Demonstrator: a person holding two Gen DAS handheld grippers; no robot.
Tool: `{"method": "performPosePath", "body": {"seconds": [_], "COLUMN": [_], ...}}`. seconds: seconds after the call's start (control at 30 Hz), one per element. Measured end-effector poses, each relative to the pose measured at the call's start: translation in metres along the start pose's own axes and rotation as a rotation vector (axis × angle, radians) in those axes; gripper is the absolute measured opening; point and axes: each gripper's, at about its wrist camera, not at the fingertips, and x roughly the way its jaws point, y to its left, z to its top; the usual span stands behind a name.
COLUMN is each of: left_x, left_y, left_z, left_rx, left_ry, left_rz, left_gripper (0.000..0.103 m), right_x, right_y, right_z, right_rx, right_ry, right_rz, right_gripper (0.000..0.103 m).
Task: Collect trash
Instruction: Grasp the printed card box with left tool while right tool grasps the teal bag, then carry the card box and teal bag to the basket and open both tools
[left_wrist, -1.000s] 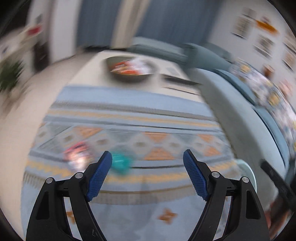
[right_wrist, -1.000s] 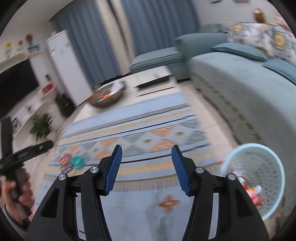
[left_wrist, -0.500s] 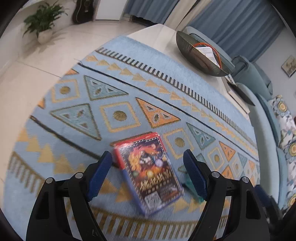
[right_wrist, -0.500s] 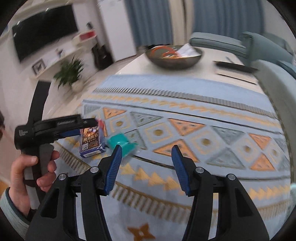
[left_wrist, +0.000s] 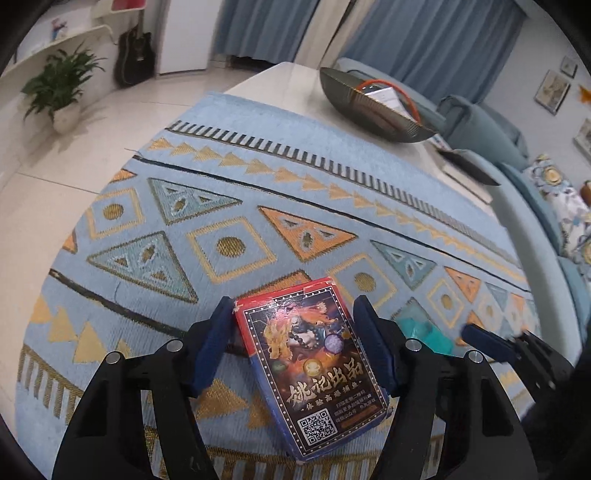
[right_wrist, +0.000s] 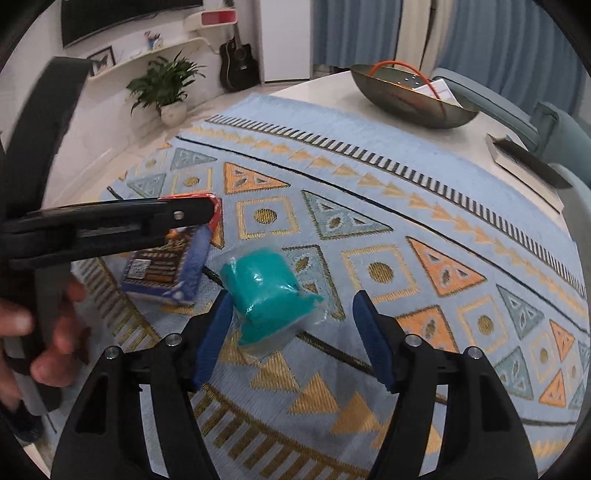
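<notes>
A red and blue card box (left_wrist: 314, 363) lies flat on the patterned rug, between the open fingers of my left gripper (left_wrist: 297, 347); it also shows in the right wrist view (right_wrist: 164, 264). A teal wad in clear plastic wrap (right_wrist: 269, 295) lies on the rug between the open fingers of my right gripper (right_wrist: 293, 334), close to the left finger; it also shows in the left wrist view (left_wrist: 421, 328). The left gripper's side (right_wrist: 110, 221) crosses the right wrist view. Neither gripper has closed on anything.
A low white table (left_wrist: 295, 88) behind the rug carries a dark bowl (left_wrist: 373, 110) with papers and a book (right_wrist: 524, 162). A teal sofa (left_wrist: 546, 258) runs along the right. A potted plant (right_wrist: 166, 88) and a guitar (right_wrist: 238, 62) stand by the far wall.
Both grippers have dropped lower and closer to the rug. The card box now lies between the left fingers, and the teal wad between the right fingers. Both stay open.
</notes>
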Motion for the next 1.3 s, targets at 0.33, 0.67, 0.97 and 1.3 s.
{"method": "performPosePath", "body": {"seconds": [0.33,0.67,0.97,1.3], "left_x": [-0.005,0.001,-0.044,-0.102], "left_y": [0.011,-0.039,-0.094,-0.280], "left_z": [-0.004,-0.027,-0.029,-0.048], "left_rx": [-0.075,0.083,0.152,0.449], "left_ry": [-0.002,0.009,-0.060,-0.097], "left_rz": [-0.095,0.222,0.026,-0.298], "left_gripper": [0.074,0.071,0.060,0.060], "right_x": [0.009,-0.053,-0.162,-0.298], "right_y": [0.005,-0.030,-0.107,-0.205], "right_z": [-0.001,-0.054,-0.101,-0.153], "right_rx": [-0.043,0.053,0.262,0.556], "right_ry": [0.023,0.007,-0.090,-0.221], "right_rz": [-0.023,-0.100,-0.248,-0.472], "right_gripper": [0.040,0.039,0.038,0.038]}}
